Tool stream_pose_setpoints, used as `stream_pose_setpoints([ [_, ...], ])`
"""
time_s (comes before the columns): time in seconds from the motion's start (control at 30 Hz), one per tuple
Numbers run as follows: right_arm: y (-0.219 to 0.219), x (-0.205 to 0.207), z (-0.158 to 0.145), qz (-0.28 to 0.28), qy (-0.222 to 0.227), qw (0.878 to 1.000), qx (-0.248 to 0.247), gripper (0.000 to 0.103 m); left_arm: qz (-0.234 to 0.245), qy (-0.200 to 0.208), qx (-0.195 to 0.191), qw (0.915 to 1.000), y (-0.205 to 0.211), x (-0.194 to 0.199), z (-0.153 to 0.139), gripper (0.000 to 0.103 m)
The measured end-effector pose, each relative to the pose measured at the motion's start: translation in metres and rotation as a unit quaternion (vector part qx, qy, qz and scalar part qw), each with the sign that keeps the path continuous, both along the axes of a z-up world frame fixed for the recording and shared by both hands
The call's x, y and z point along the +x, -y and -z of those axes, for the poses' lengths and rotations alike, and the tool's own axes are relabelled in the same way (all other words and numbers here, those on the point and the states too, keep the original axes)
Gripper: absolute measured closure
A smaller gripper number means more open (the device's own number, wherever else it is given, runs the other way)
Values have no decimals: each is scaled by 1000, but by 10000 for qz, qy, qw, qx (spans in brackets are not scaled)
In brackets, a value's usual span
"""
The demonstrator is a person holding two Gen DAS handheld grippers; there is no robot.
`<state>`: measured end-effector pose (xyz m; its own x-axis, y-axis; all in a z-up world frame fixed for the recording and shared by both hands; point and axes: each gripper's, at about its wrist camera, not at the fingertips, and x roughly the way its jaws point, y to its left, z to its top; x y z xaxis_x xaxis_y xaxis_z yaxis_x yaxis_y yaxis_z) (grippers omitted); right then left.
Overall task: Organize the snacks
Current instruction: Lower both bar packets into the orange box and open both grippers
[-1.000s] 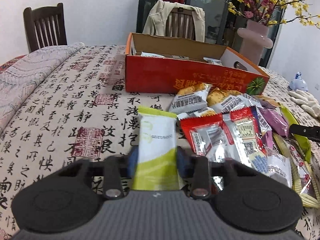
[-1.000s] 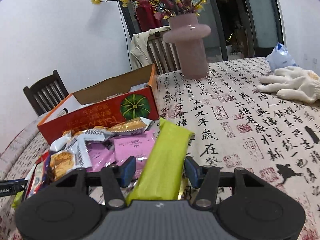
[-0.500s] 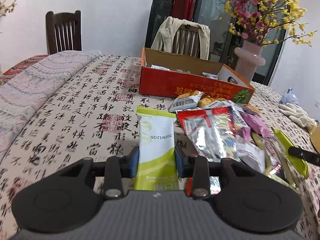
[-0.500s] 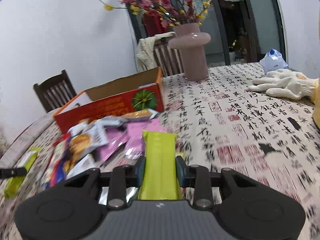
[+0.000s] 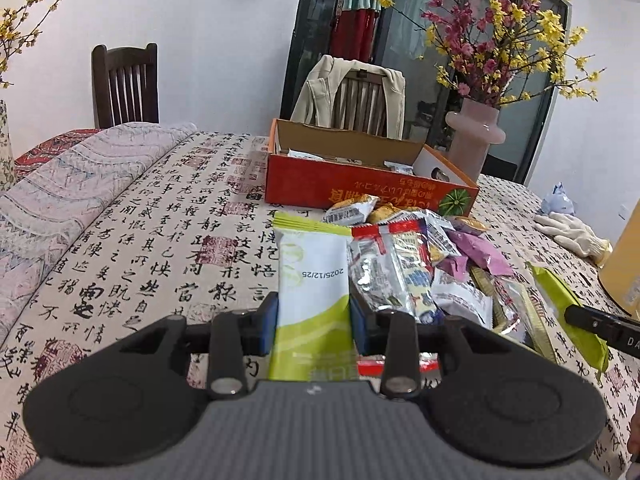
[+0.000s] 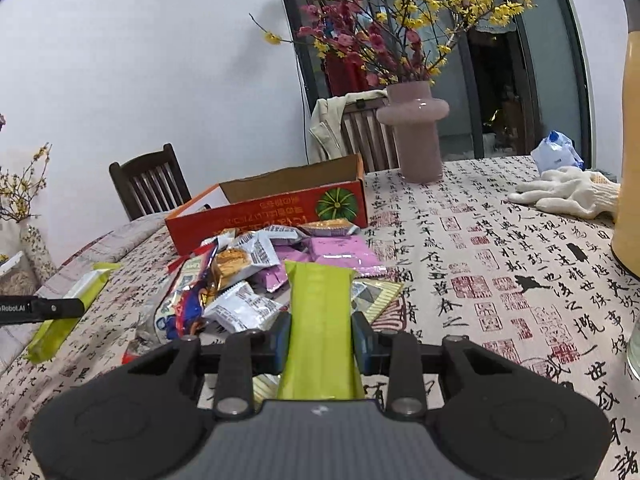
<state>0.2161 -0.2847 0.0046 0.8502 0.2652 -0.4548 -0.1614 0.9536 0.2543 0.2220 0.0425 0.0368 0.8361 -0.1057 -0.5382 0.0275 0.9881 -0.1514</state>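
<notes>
Snacks: one white-and-green packet (image 5: 312, 300) clamped in left gripper (image 5: 313, 320), one plain green packet (image 6: 322, 320) clamped in right gripper (image 6: 321, 334), both held near the loose pile (image 6: 256, 276) before the red box (image 5: 360, 184). Judged light, crinkly, slippery; gripped mid-body, across width.

Setting: a home dining room. Shown by a dining table under a calligraphy-print tablecloth (image 5: 168, 240), dark wooden dining chairs (image 5: 125, 84) at its edge, a beige jacket (image 5: 316, 96) draped over one chair back, a pink vase (image 6: 416, 132) of yellow and red blossom branches, plain white walls, and dark-framed glass doors (image 5: 404, 40) behind.
</notes>
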Motion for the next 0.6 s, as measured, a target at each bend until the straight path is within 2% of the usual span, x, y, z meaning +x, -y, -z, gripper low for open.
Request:
stream_pose_setpoints([
  [0.17,1,17,-11,-41,78,10000,-25,72,-5,189,-104,9998,-8,32,-18,67],
  [0.3,-1,48,-38,-204,327,9992,-86,72,123,379,-130,9991,-10,86,-41,67],
  [0.43,-5,103,-69,-303,601,9976,-143,72,77,568,-35,9984,-7,154,-59,67],
  [0.6,-7,195,-87,-314,516,9982,55,72,18,548,-88,9985,-1,240,-61,66],
])
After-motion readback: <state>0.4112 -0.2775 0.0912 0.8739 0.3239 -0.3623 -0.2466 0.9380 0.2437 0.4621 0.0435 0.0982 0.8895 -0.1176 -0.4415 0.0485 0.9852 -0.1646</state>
